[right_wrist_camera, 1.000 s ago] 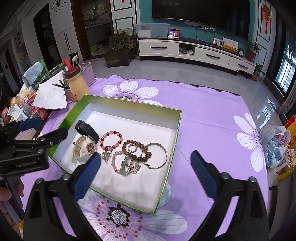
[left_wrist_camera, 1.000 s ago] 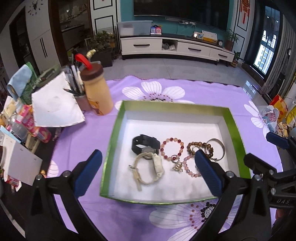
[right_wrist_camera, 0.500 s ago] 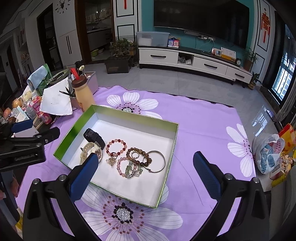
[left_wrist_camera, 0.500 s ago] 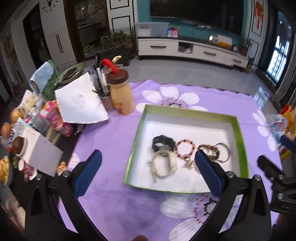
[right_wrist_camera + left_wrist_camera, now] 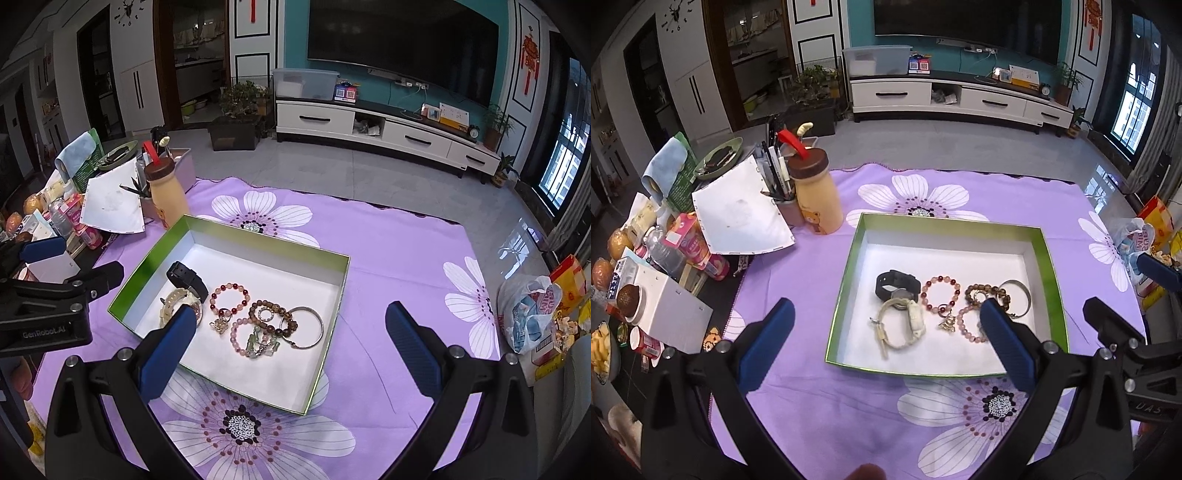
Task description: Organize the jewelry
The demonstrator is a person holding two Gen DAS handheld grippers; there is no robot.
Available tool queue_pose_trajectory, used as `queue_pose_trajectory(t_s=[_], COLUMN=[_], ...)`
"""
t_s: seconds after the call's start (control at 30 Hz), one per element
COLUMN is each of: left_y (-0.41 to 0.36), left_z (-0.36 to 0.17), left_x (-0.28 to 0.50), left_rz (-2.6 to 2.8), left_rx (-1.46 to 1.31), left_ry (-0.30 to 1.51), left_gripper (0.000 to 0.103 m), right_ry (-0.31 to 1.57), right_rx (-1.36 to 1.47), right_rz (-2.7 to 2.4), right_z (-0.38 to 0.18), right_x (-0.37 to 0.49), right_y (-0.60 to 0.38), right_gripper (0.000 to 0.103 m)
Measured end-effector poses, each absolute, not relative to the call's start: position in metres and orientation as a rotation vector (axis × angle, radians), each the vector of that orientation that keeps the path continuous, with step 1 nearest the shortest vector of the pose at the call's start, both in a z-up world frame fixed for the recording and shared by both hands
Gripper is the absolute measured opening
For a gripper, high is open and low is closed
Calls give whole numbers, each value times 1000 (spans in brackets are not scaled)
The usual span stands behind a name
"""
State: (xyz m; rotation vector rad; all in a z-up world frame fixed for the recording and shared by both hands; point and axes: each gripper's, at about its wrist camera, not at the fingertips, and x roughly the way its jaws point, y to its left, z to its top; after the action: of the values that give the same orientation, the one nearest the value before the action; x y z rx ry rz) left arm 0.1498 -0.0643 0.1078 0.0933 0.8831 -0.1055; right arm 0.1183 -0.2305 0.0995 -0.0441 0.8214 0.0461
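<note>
A shallow green-rimmed box [image 5: 945,222] with a white floor lies on the purple flowered cloth [image 5: 849,410]. Inside lie a black watch [image 5: 897,285], a cream watch [image 5: 903,328], a red bead bracelet [image 5: 940,291], a brown bead bracelet [image 5: 986,293], a pink bead bracelet [image 5: 969,326] and a silver bangle [image 5: 1021,299]. The same box [image 5: 146,266] and bangle [image 5: 304,326] show in the right wrist view. My left gripper [image 5: 885,312] hovers open above the box's near side. My right gripper [image 5: 291,312] hovers open to the box's right. Neither holds anything.
A yellow bottle [image 5: 817,195] with a brown lid, a pen cup [image 5: 783,206] and a white sheet [image 5: 738,218] stand left of the box. Food packets and a white carton [image 5: 665,310] crowd the left edge. A plastic bag [image 5: 528,314] lies at the right.
Both grippers have drawn up and back from the box, so it looks smaller and farther. The jewelry in the box has not moved.
</note>
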Motion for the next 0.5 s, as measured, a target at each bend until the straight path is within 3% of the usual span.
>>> queue_pose_trajectory(t_s=[0.5], left_y=[-63], left_z=[93], left_x=[161], left_rz=[-101], left_rx=[73], left_ry=[921], left_gripper=[101], right_ry=[859], right_rx=[-41], right_rz=[29], right_z=[82], right_x=[130], right_y=[-233], right_gripper=[102])
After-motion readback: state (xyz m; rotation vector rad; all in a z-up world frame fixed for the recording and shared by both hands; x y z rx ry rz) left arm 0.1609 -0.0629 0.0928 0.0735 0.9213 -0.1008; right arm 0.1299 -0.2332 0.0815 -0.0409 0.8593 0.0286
